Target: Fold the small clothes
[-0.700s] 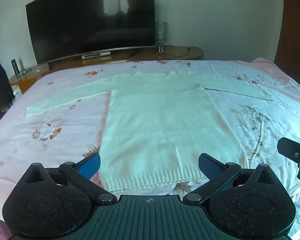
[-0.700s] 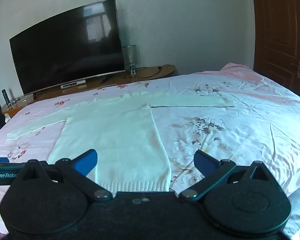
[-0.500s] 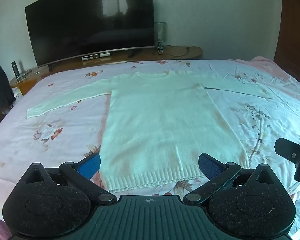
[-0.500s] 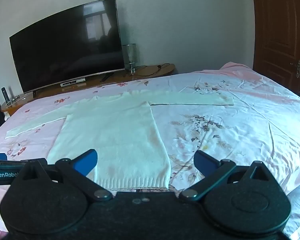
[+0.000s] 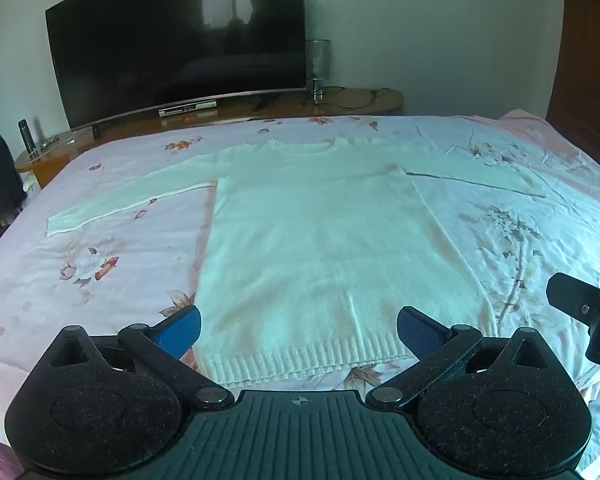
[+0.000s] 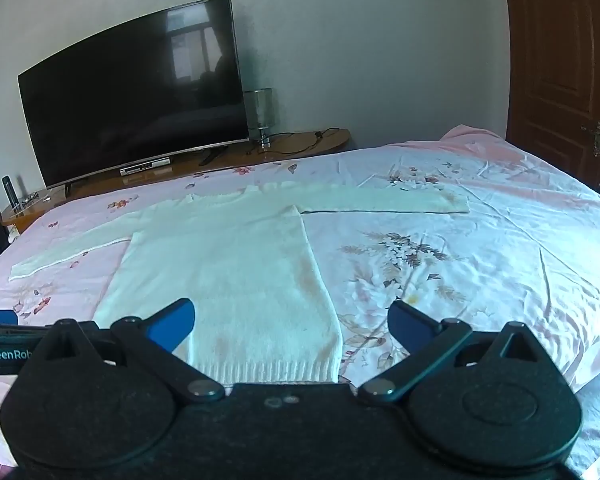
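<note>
A white knit sweater (image 5: 320,232) lies flat on the bed, sleeves spread to both sides, ribbed hem nearest me. It also shows in the right wrist view (image 6: 228,272). My left gripper (image 5: 298,330) is open and empty, hovering above the hem, its blue pads (image 5: 180,330) wide apart. My right gripper (image 6: 292,326) is open and empty, above the hem's right corner. Part of the right gripper shows at the right edge of the left wrist view (image 5: 584,312).
The bed has a pink floral sheet (image 5: 100,264). Beyond its far edge stand a wooden TV bench (image 5: 352,100), a large dark TV (image 5: 176,40) and a glass lamp (image 5: 318,68). A brown door (image 6: 560,68) is at the right.
Both grippers have lifted and drawn back slightly, so the sweater sits a little lower and farther in the views. Both stay open.
</note>
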Available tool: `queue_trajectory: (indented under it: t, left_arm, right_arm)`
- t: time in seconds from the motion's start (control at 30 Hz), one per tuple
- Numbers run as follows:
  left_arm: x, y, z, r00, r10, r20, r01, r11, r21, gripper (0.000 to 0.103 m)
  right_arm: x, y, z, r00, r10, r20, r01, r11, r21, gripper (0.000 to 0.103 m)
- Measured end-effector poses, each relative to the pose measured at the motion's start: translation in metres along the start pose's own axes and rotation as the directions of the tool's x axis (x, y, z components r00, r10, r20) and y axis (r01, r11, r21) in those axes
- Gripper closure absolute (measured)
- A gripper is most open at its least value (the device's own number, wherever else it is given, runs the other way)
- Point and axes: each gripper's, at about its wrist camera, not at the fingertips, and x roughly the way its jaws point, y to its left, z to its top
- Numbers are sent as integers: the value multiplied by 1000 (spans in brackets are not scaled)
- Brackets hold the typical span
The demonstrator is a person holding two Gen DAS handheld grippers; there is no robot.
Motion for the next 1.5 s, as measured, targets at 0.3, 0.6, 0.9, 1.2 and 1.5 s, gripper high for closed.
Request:
queue_trajectory:
  t: [0.3, 0.6, 0.9, 1.2, 1.5]
  left_arm:
    - [9, 5, 3, 1000, 4, -13, -4, 1000, -12, 0]
    - [14, 10, 5, 1000, 5, -19, -5, 1000, -23, 0]
    - [16, 11, 5, 1000, 7, -21, -7, 1000, -22, 0]
    - [20, 13, 6, 1000, 14, -24, -14, 1000, -24, 0]
    - [24, 13, 7, 999, 11, -31, -12, 999, -30, 0]
  right_arm:
    - [6, 2, 2, 1000, 7, -2, -7, 1000, -6, 0]
    - [10, 5, 4, 1000, 14, -12, -14, 1000, -8, 0]
    - [13, 3, 5, 1000, 15, -15, -15, 1000, -3, 0]
    - [17, 2, 6, 1000, 13, -20, -13, 1000, 3, 0]
    - [25, 4, 11, 1000, -9, -17, 9, 1000, -7, 0]
